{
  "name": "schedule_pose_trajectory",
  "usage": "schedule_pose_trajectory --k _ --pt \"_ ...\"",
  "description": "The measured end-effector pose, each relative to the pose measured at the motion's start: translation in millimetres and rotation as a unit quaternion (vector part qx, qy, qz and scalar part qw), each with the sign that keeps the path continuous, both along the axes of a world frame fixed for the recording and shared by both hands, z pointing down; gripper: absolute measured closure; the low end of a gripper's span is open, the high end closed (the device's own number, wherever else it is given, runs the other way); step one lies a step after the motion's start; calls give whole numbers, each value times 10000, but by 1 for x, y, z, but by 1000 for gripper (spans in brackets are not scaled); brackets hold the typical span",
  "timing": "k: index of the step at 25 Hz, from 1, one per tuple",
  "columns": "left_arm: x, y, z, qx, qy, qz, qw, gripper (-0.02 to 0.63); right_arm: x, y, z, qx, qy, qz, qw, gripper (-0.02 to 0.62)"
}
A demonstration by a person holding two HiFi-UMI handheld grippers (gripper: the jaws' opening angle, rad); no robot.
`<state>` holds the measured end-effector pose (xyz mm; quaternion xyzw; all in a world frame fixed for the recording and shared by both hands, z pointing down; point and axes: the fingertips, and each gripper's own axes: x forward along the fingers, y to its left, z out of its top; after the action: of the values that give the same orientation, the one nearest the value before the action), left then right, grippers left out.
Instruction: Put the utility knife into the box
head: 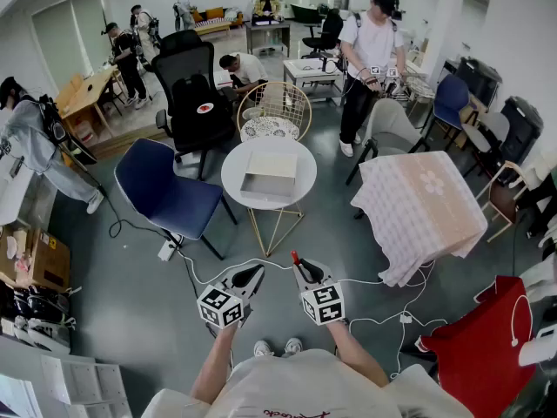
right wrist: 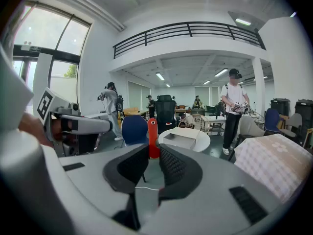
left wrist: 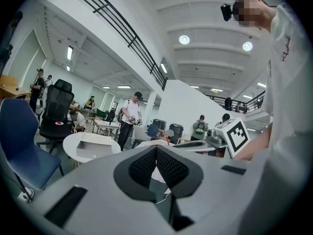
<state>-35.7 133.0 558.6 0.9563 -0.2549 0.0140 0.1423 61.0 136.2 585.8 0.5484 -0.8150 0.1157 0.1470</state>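
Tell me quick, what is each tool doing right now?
Left tool: closed, holding nothing.
Right tool: closed on the red knife.

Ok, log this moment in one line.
left gripper: shut, empty | right gripper: shut on knife | box: open, on table | knife not yet in box

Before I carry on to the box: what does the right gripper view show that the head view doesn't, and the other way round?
Only the right gripper view: the right gripper's fingers pressed on both sides of the red utility knife, and the balcony railing overhead.
Only the head view: the box's open inside seen from above, and the person's shoes on the floor.
Both: the knife, the box on the round white table, the left gripper and the blue chair.
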Motion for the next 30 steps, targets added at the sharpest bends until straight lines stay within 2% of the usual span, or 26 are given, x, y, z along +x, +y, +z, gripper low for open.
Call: schedule_pose_trajectory --k 15,30 --pt "8 10 3 -61 -27 42 10000 595 -2 6 6 15 -100 -139 9999 514" --pt "33 28 23 -214 -109 44 9997 595 31 16 20 1 -301 -115 9995 514"
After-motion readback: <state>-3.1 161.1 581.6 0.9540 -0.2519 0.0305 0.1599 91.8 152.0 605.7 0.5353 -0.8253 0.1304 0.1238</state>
